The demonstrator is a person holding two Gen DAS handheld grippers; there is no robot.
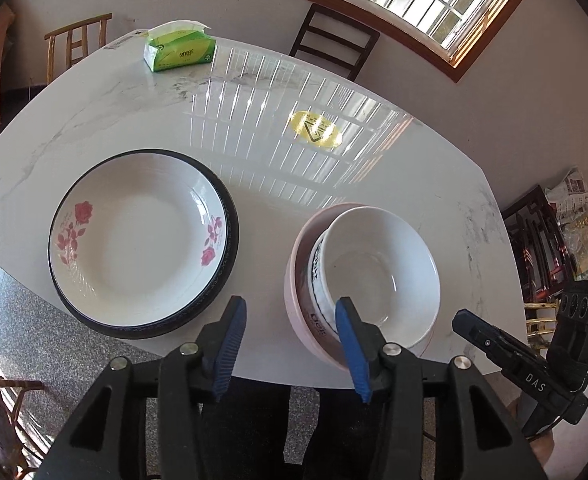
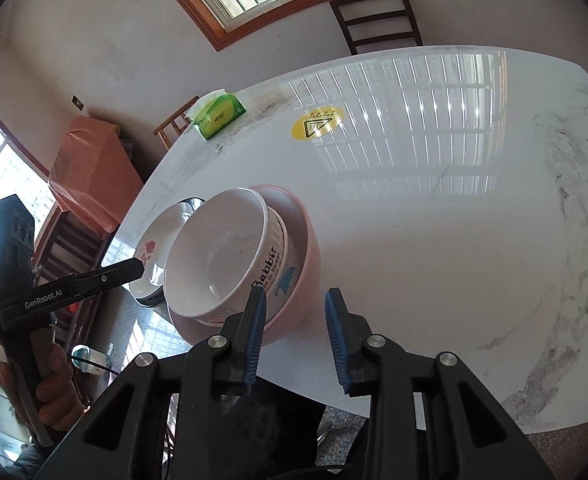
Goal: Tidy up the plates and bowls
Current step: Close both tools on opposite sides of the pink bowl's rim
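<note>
A white plate with pink roses (image 1: 134, 236) rests on a dark-rimmed plate (image 1: 230, 236) at the left of the marble table (image 1: 254, 120). To the right, a white bowl (image 1: 382, 268) with printed lettering sits tilted inside a pink bowl (image 1: 294, 300) near the front edge. My left gripper (image 1: 290, 320) is open and empty, its right finger just in front of the bowls' near rim. In the right wrist view my right gripper (image 2: 296, 312) is open and empty, just right of the stacked bowls (image 2: 222, 264); the plates (image 2: 154, 248) lie behind them.
A green tissue pack (image 1: 180, 50) lies at the table's far edge, and a yellow sticker (image 1: 314, 128) is on the tabletop. Chairs (image 1: 334, 40) stand behind the table. Dark furniture (image 1: 542, 240) stands at the right. The table's front edge (image 2: 334, 396) is close below both grippers.
</note>
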